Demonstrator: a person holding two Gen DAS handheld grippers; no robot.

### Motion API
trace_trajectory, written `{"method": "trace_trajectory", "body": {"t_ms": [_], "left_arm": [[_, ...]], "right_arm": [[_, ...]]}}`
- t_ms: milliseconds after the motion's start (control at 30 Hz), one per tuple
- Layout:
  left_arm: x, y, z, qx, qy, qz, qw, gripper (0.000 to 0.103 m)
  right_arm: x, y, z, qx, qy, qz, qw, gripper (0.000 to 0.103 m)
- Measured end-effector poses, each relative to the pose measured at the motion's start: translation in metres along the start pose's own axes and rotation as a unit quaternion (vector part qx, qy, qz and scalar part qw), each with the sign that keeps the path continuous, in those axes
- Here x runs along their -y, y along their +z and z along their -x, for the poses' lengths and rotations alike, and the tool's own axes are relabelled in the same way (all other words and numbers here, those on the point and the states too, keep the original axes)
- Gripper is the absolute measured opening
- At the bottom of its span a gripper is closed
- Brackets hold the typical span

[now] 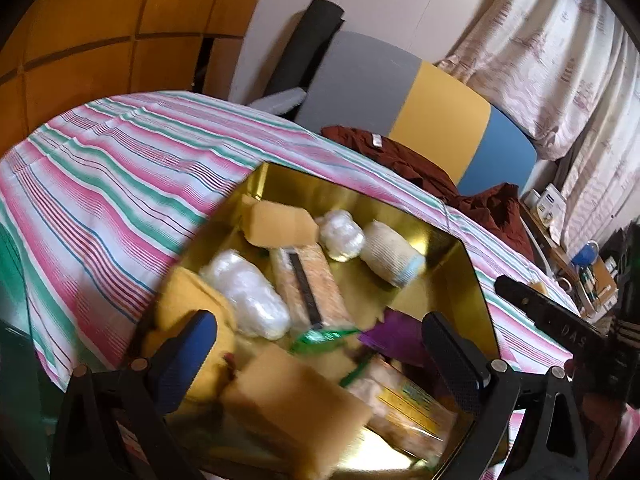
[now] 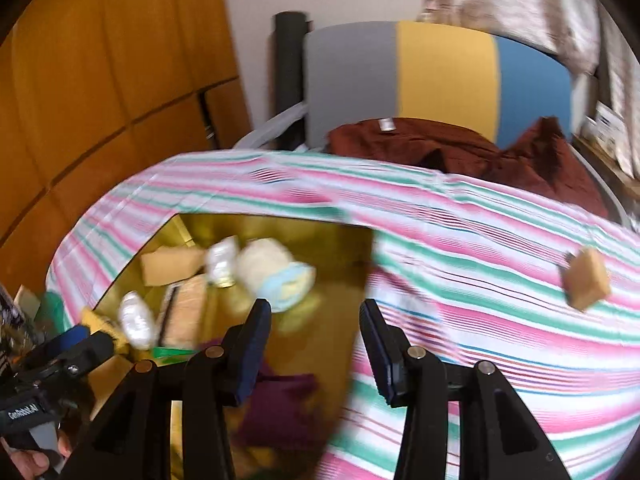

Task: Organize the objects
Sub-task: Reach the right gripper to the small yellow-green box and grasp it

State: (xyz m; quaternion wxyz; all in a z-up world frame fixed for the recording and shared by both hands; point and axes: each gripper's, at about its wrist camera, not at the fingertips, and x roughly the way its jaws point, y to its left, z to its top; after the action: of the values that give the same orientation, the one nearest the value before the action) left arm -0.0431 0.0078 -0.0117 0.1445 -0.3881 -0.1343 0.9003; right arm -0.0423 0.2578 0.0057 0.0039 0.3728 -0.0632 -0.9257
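Black right tongs (image 2: 316, 340) tilt down over gold tin (image 2: 352, 248), seemingly part-open, empty.

Both wrist views above, perhaps close, gold tin (image 1: 476, 280)

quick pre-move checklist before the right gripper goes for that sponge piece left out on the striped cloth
1. Right gripper empty: ok, jaws apart with nothing between them.
2. Target visible: ok, sponge piece lies alone on the striped cloth, outside the gold tin.
3. Path to it clear: ok, only bare cloth shows between.
4. Left gripper out of the way: ok, open over the tin's contents, holding nothing.
5. Room in the tin: ok, gold floor shows near the bandage roll.
6. Sharp view for aiming: not ok, the right wrist picture is blurred.
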Motion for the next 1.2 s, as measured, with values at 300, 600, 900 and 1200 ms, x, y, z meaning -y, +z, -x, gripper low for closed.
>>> {"method": "trace_trajectory", "body": {"t_ms": [300,600,900,1200], "left_arm": [[0.044,-0.011,0.001,-0.022,-0.029,-0.038,0.9986,0.103],[0.097,-0.018,0.003,-0.037,-0.048,-0.087,0.9943,0.103],[0.136,-0.026,-0.004,-0.051,-0.053,-0.122,0.9898,0.103],[0.177,-0.041,-0.013,-0.066,-0.086,-0.162,0.9808,0.103]], "right_arm": [[0.123,-0.029,0.012,-0.015,-0.088,-0.087,0.992,0.047],[0.256,-0.006,0.02,0.004,-0.189,-0.185,0.964,0.05],[0.259,0.009,-0.014,-0.005,-0.141,-0.159,0.977,0.05],[0.248,0.002,0.016,0.055,-0.102,-0.126,0.985,0.052]]}}
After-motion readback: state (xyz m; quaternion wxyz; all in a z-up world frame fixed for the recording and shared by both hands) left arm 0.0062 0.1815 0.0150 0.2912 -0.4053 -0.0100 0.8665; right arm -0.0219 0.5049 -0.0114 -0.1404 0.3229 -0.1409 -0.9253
